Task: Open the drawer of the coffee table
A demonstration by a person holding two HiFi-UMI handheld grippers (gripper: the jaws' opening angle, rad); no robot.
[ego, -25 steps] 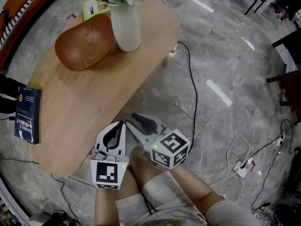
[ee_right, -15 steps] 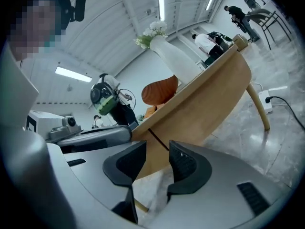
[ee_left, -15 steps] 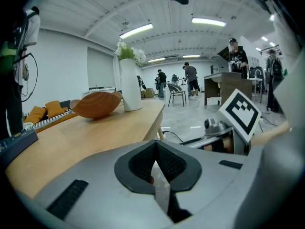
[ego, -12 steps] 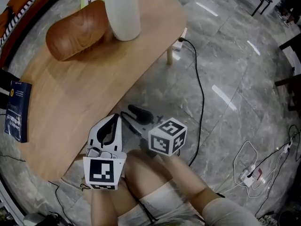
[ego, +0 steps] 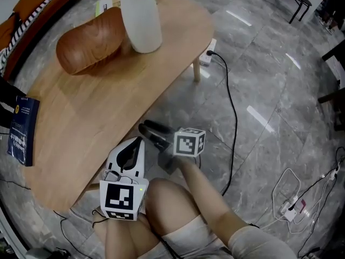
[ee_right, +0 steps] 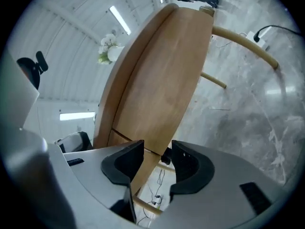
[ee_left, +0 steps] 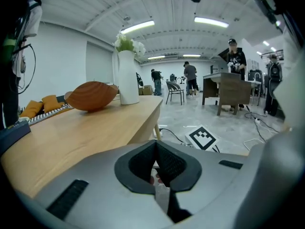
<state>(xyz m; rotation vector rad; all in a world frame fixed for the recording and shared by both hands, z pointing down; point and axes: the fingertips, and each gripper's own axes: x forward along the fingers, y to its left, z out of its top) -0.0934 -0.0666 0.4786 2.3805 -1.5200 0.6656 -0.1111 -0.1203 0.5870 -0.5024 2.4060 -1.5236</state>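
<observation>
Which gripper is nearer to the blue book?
Left. The left gripper is at the table edge right of the blue book; the right gripper, jaws opening, gripping nothing, lies farther right.

From above, the coffee table (ego: 108, 107) hid its own drawer beneath the top. On the table, the white vase (ego: 141, 20) was cut off by the picture's upper edge, and a green booklet (ego: 104, 5) behind it was half covered. People (ee_left: 190, 75) beyond the table were too small to make out.
</observation>
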